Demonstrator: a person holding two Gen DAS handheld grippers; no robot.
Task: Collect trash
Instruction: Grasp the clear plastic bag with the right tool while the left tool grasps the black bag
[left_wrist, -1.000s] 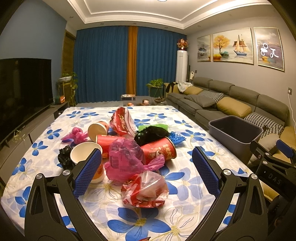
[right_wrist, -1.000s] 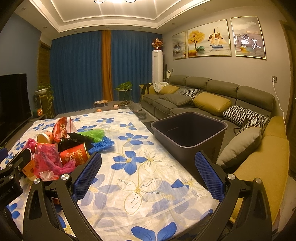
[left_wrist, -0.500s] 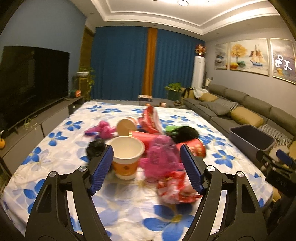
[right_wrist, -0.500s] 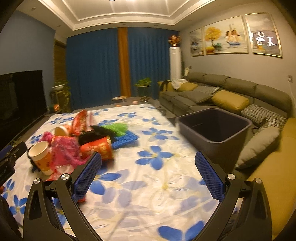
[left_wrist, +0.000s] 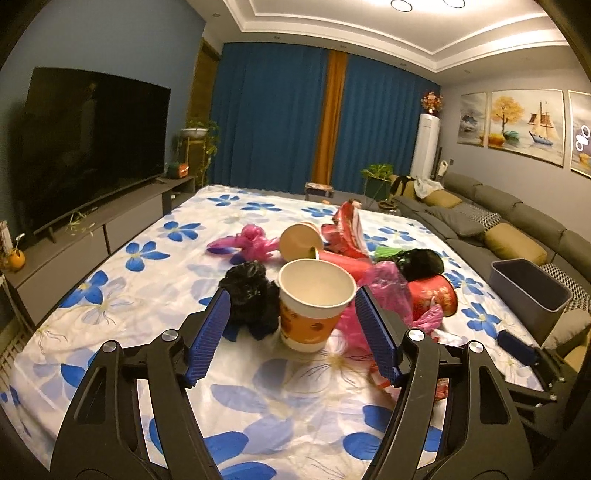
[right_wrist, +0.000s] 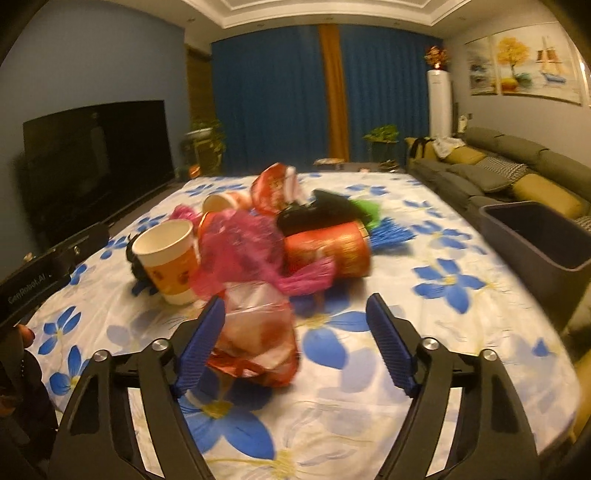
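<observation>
A big table (left_wrist: 155, 310) with a white cloth full of blue flowers fills the living room, and a heap of trash sits in its middle. The left gripper (left_wrist: 293, 325) has its blue ribbed fingers spread wide around a round paper cup (left_wrist: 314, 302), which stands up straight with its mouth to 12 o'clock. The right gripper (right_wrist: 295, 332) is spread wide too, low over a crinkly clear wrapper (right_wrist: 258, 339) at 9 o'clock, and a gray bin (right_wrist: 535, 236) waits at 2 o'clock.

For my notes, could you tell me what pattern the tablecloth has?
Blue flowers on white tablecloth, clearest in the left wrist view.
</observation>
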